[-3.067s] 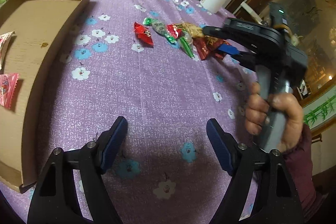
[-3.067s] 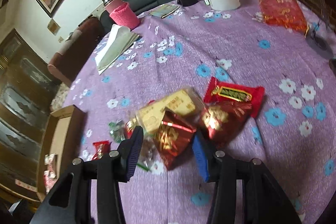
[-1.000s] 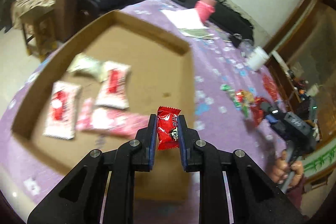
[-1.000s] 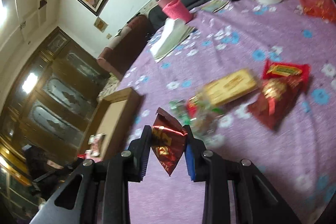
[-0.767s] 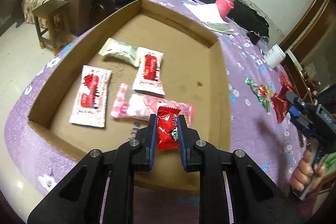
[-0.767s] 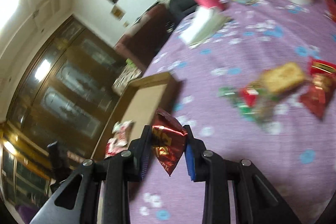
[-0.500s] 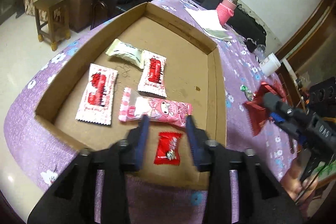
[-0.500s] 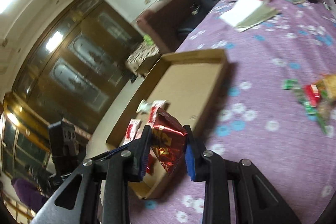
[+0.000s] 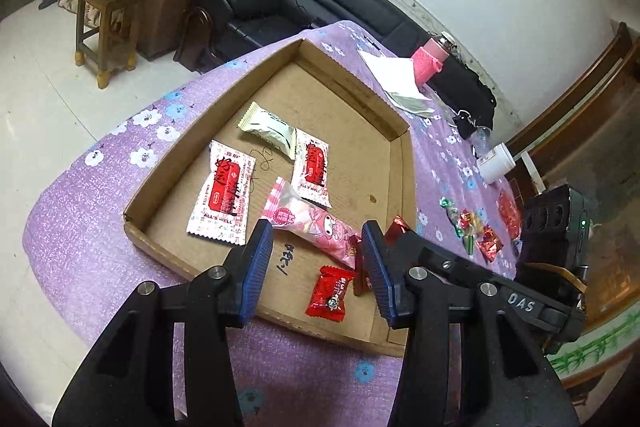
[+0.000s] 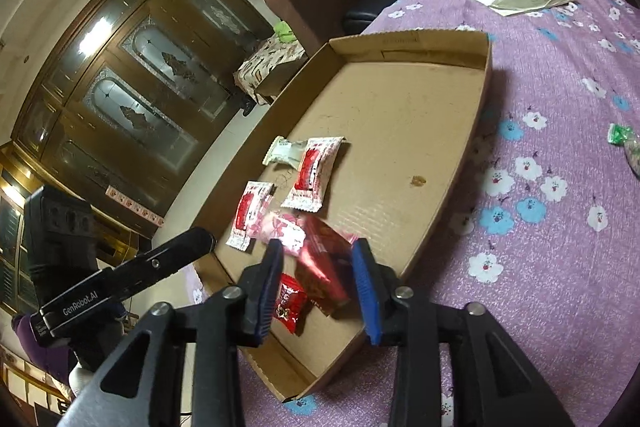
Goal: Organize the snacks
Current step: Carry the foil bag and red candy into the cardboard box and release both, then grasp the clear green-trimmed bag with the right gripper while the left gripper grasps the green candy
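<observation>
In the left wrist view, my left gripper (image 9: 316,255) stands open over the near end of the cardboard box (image 9: 404,187). The small red candy (image 9: 330,293) lies loose on the box floor below it. From the right a finger (image 9: 440,259) of the right gripper reaches in. In the right wrist view, my right gripper (image 10: 316,267) hangs over the same corner of the box (image 10: 476,131) with its jaws opening. The dark red foil packet (image 10: 324,267) is blurred between them and free of the pads. The small red candy (image 10: 289,303) lies beside it.
The box also holds two white-and-red packets (image 9: 224,197), a cream packet (image 9: 268,131) and a pink packet (image 9: 312,223). Loose sweets (image 9: 472,227) lie on the purple flowered cloth to the right. Farther back stand a white cup (image 9: 496,163), papers (image 9: 396,83) and a pink bottle (image 9: 430,61).
My left gripper opened and let the small red candy drop into the box. My right gripper carried the dark red packet from the table over the box, and its jaws have parted.
</observation>
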Action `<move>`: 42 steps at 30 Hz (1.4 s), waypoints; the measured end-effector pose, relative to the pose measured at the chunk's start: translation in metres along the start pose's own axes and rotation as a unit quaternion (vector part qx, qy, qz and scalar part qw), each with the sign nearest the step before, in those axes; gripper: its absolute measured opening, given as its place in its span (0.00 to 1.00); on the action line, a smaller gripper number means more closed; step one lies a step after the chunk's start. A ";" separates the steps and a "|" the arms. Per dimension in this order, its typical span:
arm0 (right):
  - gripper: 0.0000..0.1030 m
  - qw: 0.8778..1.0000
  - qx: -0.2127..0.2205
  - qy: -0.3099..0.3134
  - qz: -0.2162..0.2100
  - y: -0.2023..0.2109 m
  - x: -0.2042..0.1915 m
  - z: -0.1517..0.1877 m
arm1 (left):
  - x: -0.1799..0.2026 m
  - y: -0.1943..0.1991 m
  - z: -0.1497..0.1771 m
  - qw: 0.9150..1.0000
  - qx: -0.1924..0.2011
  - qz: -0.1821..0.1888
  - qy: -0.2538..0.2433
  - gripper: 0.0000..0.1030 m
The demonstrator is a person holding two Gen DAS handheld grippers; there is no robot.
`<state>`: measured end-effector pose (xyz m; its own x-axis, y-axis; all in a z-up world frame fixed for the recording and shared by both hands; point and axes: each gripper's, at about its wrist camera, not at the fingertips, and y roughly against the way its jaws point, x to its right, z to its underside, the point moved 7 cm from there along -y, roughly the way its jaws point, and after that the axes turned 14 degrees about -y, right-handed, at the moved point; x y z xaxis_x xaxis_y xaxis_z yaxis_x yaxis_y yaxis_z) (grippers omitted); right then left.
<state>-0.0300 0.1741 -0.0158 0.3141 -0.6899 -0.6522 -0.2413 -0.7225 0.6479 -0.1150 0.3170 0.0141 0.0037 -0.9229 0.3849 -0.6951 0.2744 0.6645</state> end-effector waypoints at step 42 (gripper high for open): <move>0.37 0.982 0.105 -0.072 0.143 0.127 0.168 -0.035 | 0.137 -0.040 0.025 0.985 -0.069 0.075 -0.137 0.49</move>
<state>0.0246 -0.0324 -0.0292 0.0771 -0.8541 -0.5144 -0.4891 -0.4820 0.7270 -0.1047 0.1728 0.0239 -0.2989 -0.9024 0.3103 -0.5682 0.4295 0.7019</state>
